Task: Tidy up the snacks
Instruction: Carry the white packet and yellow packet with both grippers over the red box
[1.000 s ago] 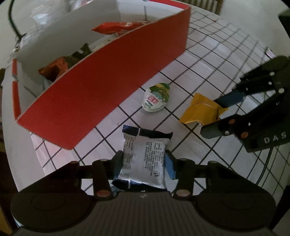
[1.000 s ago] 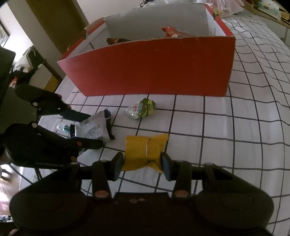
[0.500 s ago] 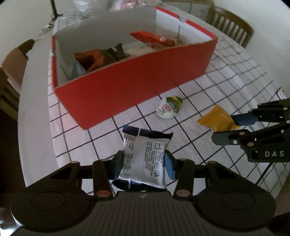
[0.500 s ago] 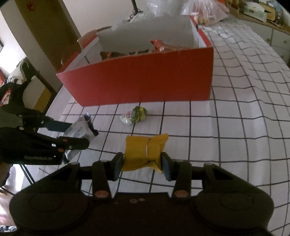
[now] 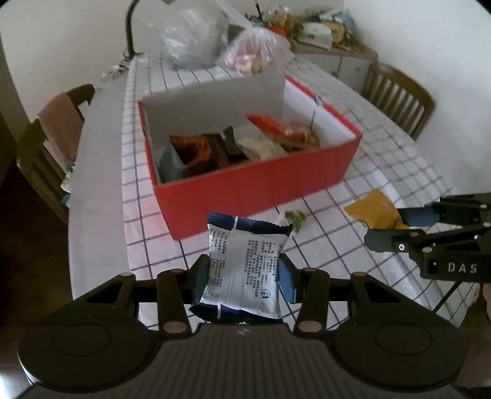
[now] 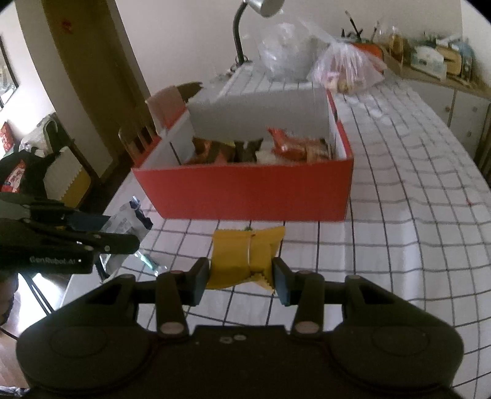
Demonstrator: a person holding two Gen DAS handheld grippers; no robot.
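Observation:
My left gripper (image 5: 244,277) is shut on a white and dark blue snack packet (image 5: 244,264), held up in the air in front of the red box (image 5: 254,190). My right gripper (image 6: 242,276) is shut on a yellow snack packet (image 6: 245,251), also lifted off the table. Each gripper shows in the other's view: the right one (image 5: 396,227) with the yellow packet (image 5: 373,208), the left one (image 6: 119,230) with the white packet (image 6: 122,219). The red box (image 6: 245,196) holds several snack packets. A small green and white snack (image 5: 293,216) lies on the checked tablecloth near the box.
Plastic bags (image 5: 254,52) and a desk lamp (image 6: 264,7) stand behind the box at the table's far end. Wooden chairs (image 5: 46,144) flank the table, one (image 5: 399,95) on the right. A sideboard (image 6: 429,67) with clutter runs along the back wall.
Both grippers rose with their packets, so the box's inside now shows. The left gripper rolled, and the box appears level instead of slanted.

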